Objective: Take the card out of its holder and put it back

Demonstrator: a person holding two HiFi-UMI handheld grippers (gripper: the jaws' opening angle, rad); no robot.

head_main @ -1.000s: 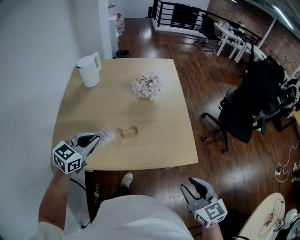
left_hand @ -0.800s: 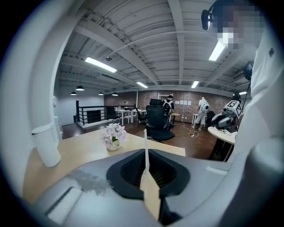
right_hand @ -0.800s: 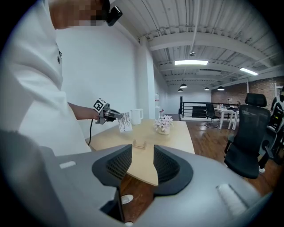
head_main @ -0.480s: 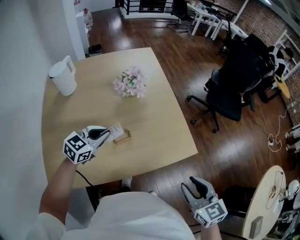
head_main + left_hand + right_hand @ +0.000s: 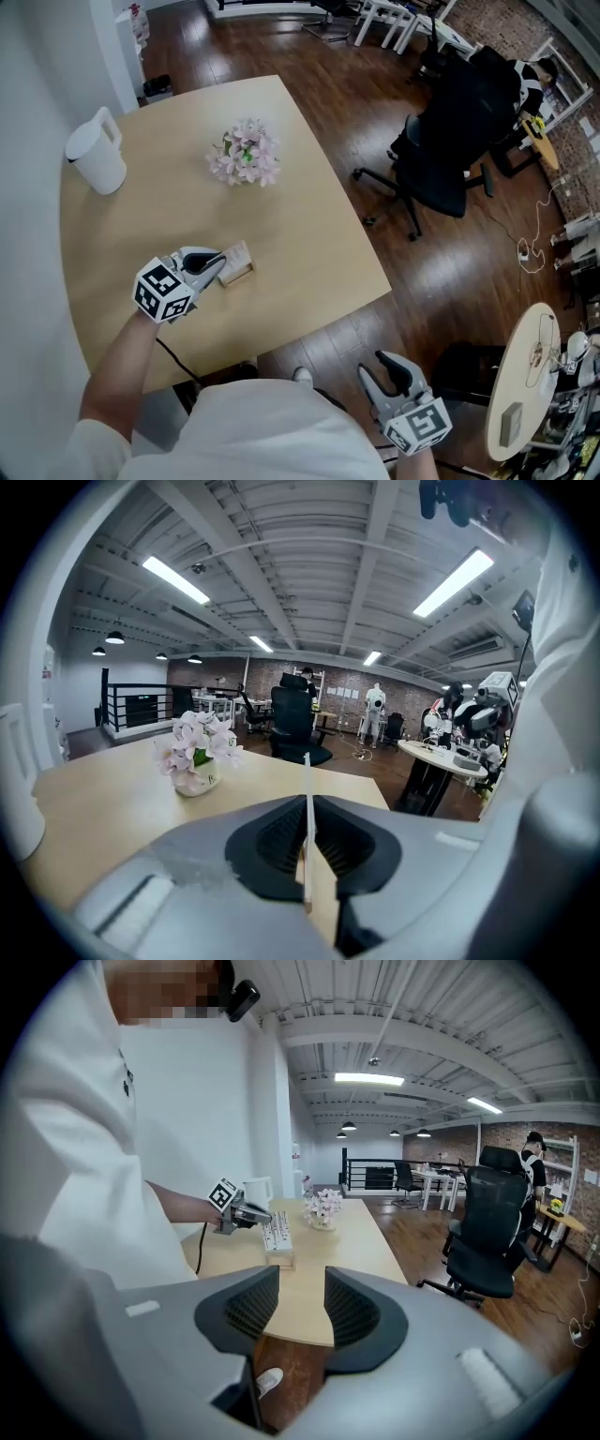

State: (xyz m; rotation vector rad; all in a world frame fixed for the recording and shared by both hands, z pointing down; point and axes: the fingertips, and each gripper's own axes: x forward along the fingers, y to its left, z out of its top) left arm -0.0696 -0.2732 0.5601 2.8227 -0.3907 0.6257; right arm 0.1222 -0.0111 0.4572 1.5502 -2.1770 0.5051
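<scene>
A small printed card (image 5: pixel 235 254) stands on edge, pinched by my left gripper (image 5: pixel 217 265), which is shut on it. In the left gripper view the card (image 5: pixel 307 808) shows edge-on between the dark pads. Its lower edge meets the little wooden holder (image 5: pixel 244 273) on the table (image 5: pixel 169 197); I cannot tell whether it sits in the slot. From the right gripper view the card (image 5: pixel 276 1231) rises above the holder (image 5: pixel 280 1260), with the left gripper (image 5: pixel 246 1216) at its left. My right gripper (image 5: pixel 384 376) hangs open and empty off the table, beside the person's body.
A pot of pink flowers (image 5: pixel 244 155) stands mid-table and a white jug (image 5: pixel 94 156) at the far left corner. The table's right edge runs close past the holder. A black office chair (image 5: pixel 450 141) stands on the wood floor to the right.
My left gripper carried the card rightward from beside the holder to over it. The head camera swung, so the table sits more to the left. The right gripper stayed put.
</scene>
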